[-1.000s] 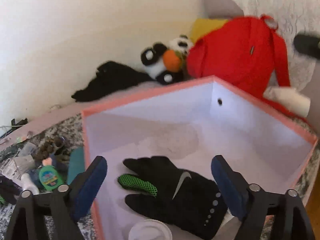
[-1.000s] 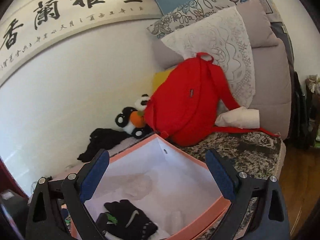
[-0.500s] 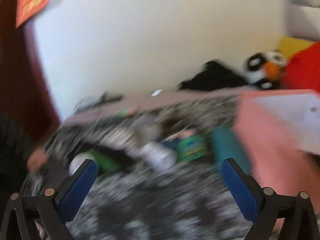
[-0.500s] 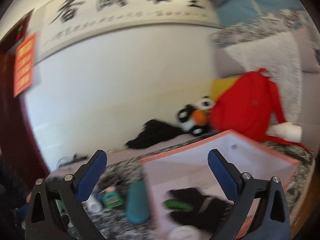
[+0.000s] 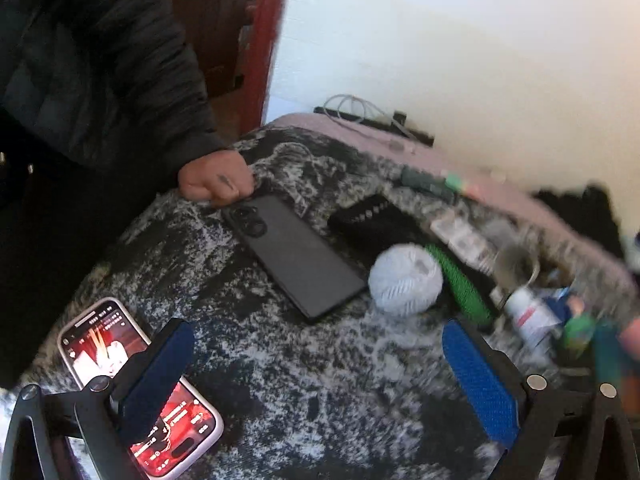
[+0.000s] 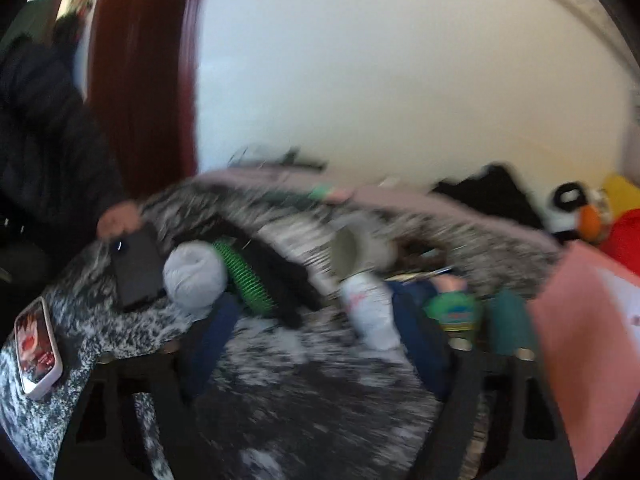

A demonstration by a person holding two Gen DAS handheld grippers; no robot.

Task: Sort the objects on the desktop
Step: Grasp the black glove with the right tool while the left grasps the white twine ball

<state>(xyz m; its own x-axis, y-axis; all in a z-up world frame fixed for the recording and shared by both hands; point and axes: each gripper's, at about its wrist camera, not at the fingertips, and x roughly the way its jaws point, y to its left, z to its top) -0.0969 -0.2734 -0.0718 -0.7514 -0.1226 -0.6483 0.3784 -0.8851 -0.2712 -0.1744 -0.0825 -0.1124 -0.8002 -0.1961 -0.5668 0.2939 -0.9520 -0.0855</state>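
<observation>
- My left gripper: jaws spread, empty, over the mottled black-white table.
- My right gripper: jaws spread, empty.
- White yarn ball beside black phone.
- Lit white-cased phone: text too small to read.

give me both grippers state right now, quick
left gripper: open, holding nothing, above the mottled cover.
right gripper: open, holding nothing, though the view is blurred.

On the table, a phone is lying face down, with a ball of string sitting just to its right. A glove is lying behind the ball. Another phone is lying near the table's left edge.
</observation>
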